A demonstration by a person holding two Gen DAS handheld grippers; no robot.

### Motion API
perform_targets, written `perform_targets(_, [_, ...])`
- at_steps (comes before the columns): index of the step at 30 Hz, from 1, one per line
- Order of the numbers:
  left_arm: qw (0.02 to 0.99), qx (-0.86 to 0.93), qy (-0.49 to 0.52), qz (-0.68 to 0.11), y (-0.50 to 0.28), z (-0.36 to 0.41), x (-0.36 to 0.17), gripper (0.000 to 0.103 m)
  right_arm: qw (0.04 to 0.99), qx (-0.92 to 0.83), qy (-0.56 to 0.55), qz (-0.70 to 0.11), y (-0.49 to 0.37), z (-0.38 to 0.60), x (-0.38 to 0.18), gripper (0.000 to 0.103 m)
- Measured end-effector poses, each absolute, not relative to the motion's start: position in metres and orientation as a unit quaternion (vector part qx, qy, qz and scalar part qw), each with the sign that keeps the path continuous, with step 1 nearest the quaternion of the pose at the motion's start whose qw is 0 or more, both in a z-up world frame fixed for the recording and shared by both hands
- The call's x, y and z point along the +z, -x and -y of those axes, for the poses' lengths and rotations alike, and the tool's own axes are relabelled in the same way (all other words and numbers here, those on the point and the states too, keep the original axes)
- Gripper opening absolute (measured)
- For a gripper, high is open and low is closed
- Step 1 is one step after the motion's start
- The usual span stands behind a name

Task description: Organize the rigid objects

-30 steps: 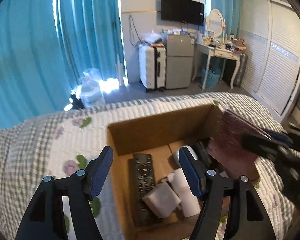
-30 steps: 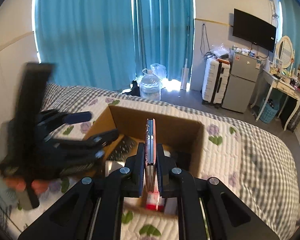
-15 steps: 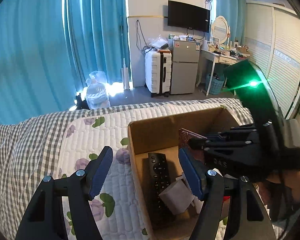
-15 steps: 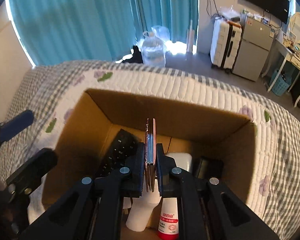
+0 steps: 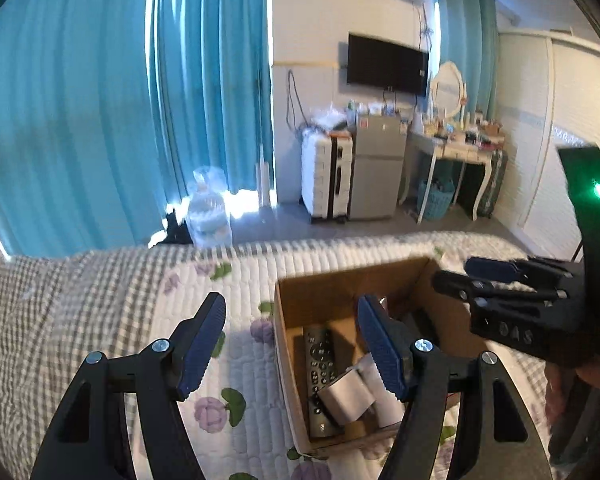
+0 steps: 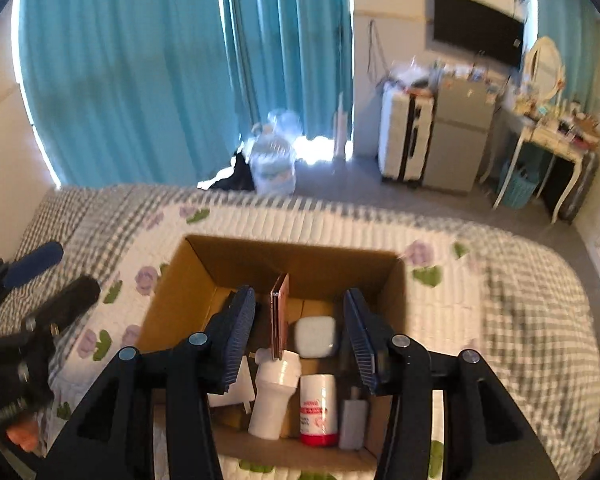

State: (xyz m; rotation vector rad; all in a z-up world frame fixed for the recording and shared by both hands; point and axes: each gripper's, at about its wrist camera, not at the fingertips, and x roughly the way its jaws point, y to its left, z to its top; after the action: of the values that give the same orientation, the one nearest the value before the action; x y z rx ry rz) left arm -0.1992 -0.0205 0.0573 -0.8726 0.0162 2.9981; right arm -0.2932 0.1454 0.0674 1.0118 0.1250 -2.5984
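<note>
Bedspread (image 6: 480, 280) carried the cardboard box (image 6: 204, 264); thin pink case (image 6: 279, 316) stood upright at frame centre, between the right gripper's (image 6: 300, 344) released fingers; left gripper (image 5: 292, 344) likewise spread.

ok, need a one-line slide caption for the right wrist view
Right gripper, jaws open, above a cardboard box holding a thin pink book standing on edge among bottles.

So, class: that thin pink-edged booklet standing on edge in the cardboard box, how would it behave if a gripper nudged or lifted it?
The booklet stands nearly upright on a narrow edge, leaning on little, so a nudge would probably tip it flat. It looks thin and flat-sided, so likely light and easy to pinch across its faces. It keeps straight unsupported, suggesting it is fairly stiff.
</note>
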Motion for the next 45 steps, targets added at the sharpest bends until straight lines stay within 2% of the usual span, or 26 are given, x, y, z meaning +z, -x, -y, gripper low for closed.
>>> perform_targets(5, [0.017,0.975,0.223,-0.001,0.150,0.015,0.110,0.073,0.159,-0.937,-0.304,-0.071,0.240,-0.153,0.117,0.052])
perform_targets(14, [0.029,0.992,0.118,-0.016,0.049,0.007,0.185,0.081,0.146,-0.959,-0.227,-0.084,0.129,-0.170,0.186,0.067])
perform_targets(19, [0.019,0.994,0.102,-0.019,0.017,0.009,0.193,0.083,0.150,-0.966,-0.198,-0.075,0.081,-0.172,0.204,0.087])
perform_targets(24, [-0.001,0.995,0.104,0.000,-0.002,0.020,0.174,0.083,0.143,-0.975,-0.155,-0.065,0.047,-0.177,0.203,0.103])
perform_targets(29, [-0.024,0.994,0.103,0.022,-0.005,0.029,0.127,0.084,0.154,-0.975,-0.155,-0.046,0.040,-0.181,0.173,0.103])
perform_targets(32, [-0.019,0.989,0.144,0.035,0.006,0.029,0.094,0.084,0.156,-0.970,-0.184,-0.015,0.046,-0.186,0.139,0.103])
perform_targets(36, [-0.022,0.983,0.180,0.026,0.014,0.022,0.056,0.084,0.142,-0.970,-0.195,-0.017,0.048,-0.185,0.096,0.103])
perform_targets(45, [-0.020,0.975,0.219,0.015,0.023,0.023,0.026,0.084,0.128,-0.966,-0.223,-0.011,0.062,-0.189,0.056,0.103])
